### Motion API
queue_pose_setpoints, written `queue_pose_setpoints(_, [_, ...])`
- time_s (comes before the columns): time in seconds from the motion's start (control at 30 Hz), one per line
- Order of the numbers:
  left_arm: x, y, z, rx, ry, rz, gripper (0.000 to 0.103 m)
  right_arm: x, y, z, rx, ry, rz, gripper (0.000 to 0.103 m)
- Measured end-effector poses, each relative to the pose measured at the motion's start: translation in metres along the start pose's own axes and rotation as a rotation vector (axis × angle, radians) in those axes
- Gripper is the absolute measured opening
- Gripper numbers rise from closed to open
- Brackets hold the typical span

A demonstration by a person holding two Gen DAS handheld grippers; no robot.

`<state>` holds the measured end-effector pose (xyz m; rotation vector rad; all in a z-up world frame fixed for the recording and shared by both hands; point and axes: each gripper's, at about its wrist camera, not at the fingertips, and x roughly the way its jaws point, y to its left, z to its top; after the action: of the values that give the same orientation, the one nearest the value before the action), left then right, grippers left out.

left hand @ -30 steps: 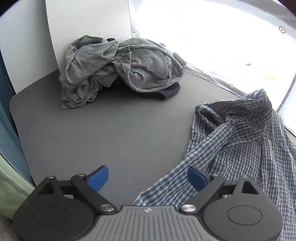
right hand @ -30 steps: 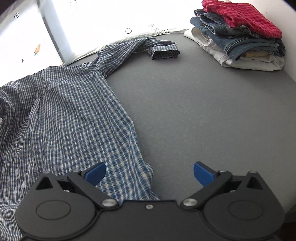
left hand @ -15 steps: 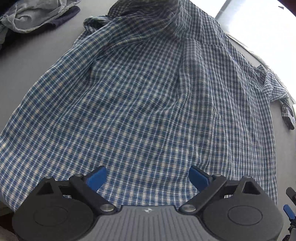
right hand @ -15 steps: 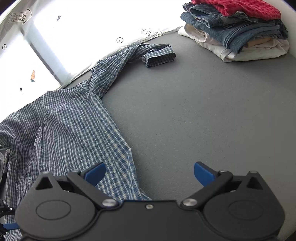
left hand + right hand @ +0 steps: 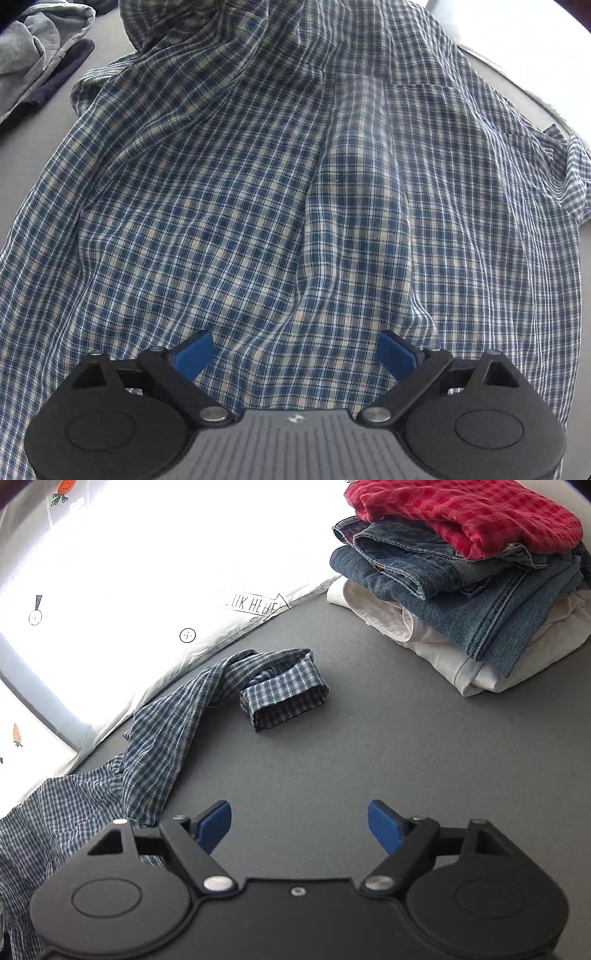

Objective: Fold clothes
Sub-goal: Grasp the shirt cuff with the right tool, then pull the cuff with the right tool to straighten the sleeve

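I have the plaid shirt [image 5: 295, 192] spread back-up and rumpled across the grey table [image 5: 332, 760], filling nearly all of the left wrist view. My left gripper [image 5: 295, 354] hangs over its lower middle with the fingers spread wide and only flat cloth below, nothing pinched. In the right wrist view my right gripper [image 5: 299, 827] sits over bare table at lower centre; its jaws are closing with nothing between them. The sleeve [image 5: 207, 686] trails toward the cuff [image 5: 284, 698] at mid-frame, well clear of my fingers. My worry: if the right jaws finish closing here they catch nothing, and a drag on the sleeve could nudge the folded stack [image 5: 461, 590] at upper right. On the left, biting mid-panel would bunch the ridges instead of flattening them.
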<state>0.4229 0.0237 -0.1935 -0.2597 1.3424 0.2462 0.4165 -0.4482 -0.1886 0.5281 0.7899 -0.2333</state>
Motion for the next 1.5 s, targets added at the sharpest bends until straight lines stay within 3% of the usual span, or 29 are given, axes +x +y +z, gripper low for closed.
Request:
queue_pose_setpoints(0.13, [0.008,-0.009,0.015,0.013,-0.014,0.057,0.1,0.037,-0.001,0.041,0.053,-0.019,0.058,0.049])
queue_pose_setpoints(0.3, [0.012,-0.013,0.031,-0.003,-0.002,0.064,0.103,0.08,0.004,0.079,0.166,-0.049,0.196,0.023])
queue_pose_setpoints(0.47, [0.013,-0.018,0.046,0.02,0.019,0.062,0.103,0.12,0.027,0.103,0.171,-0.043,0.255,0.021])
queue_pose_setpoints(0.67, [0.009,-0.017,0.05,0.037,0.014,0.057,0.103,0.157,0.055,0.11,0.13,0.02,0.158,0.022])
queue_pose_setpoints(0.73, [0.007,-0.018,0.047,0.037,-0.007,0.057,0.103,0.151,0.059,0.107,0.138,0.002,0.195,0.014])
queue_pose_setpoints(0.77, [0.006,-0.018,0.046,0.038,-0.016,0.058,0.103,0.147,0.061,0.105,0.144,-0.01,0.216,0.002])
queue_pose_setpoints(0.8, [0.005,-0.019,0.043,0.041,-0.024,0.057,0.103,0.143,0.063,0.103,0.149,-0.022,0.238,0.002])
queue_pose_setpoints(1.0, [-0.001,-0.02,0.024,0.047,-0.072,0.054,0.103,0.058,0.066,0.08,0.041,-0.149,0.25,0.001])
queue_pose_setpoints(1.1, [-0.006,-0.017,0.006,0.045,-0.101,0.053,0.103,0.015,0.057,0.052,-0.002,-0.165,0.235,0.001])
queue_pose_setpoints(1.2, [-0.01,-0.012,-0.021,0.047,-0.116,0.053,0.103,-0.02,0.043,0.01,-0.008,-0.116,0.226,0.001])
queue_pose_setpoints(1.4, [-0.02,-0.007,-0.042,0.062,-0.106,0.048,0.103,-0.04,0.015,-0.079,-0.01,0.101,0.157,0.001])
queue_pose_setpoints(1.5, [-0.023,-0.004,-0.053,0.08,-0.142,0.044,0.103,-0.046,0.012,-0.093,-0.018,0.141,0.106,0.002])
